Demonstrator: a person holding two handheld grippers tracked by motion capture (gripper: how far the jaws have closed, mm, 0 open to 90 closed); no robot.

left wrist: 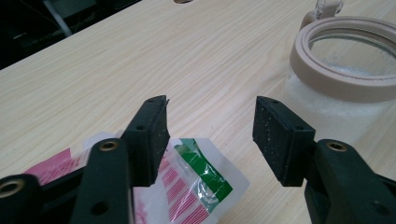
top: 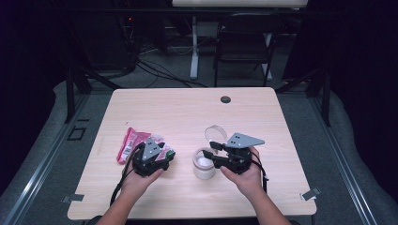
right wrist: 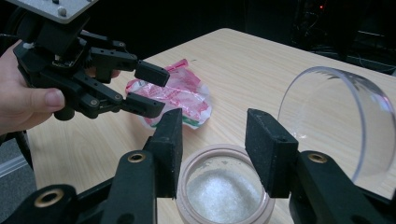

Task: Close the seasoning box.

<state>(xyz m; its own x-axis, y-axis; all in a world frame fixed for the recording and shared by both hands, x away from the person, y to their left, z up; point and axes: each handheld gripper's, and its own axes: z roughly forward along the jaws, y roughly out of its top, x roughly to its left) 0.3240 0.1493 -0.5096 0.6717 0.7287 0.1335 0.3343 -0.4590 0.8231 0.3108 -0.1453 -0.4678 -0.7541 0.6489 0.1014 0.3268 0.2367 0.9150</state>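
Observation:
A glass jar (top: pixel 203 165) with a beige rim holds white powder; its clear hinged lid (top: pixel 216 132) stands open behind it. My right gripper (top: pixel 215 153) hovers open just over the jar's mouth (right wrist: pixel 224 191), one jaw on each side, with the lid (right wrist: pixel 327 121) to the right. Pink, white and green packets (top: pixel 129 143) lie to the left of the jar. My left gripper (top: pixel 162 153) is open low over them, nothing between its jaws. In the left gripper view the gripper (left wrist: pixel 210 135) spans a packet's edge (left wrist: pixel 201 182), the jar (left wrist: pixel 345 65) at front right.
The light wooden table (top: pixel 187 108) has a dark round grommet (top: pixel 225 99) near its far edge. A black chair (top: pixel 244 42) and a white desk leg (top: pixel 194 47) stand beyond it, with cables on the floor. The left gripper (right wrist: pixel 148 88) and its hand appear in the right gripper view.

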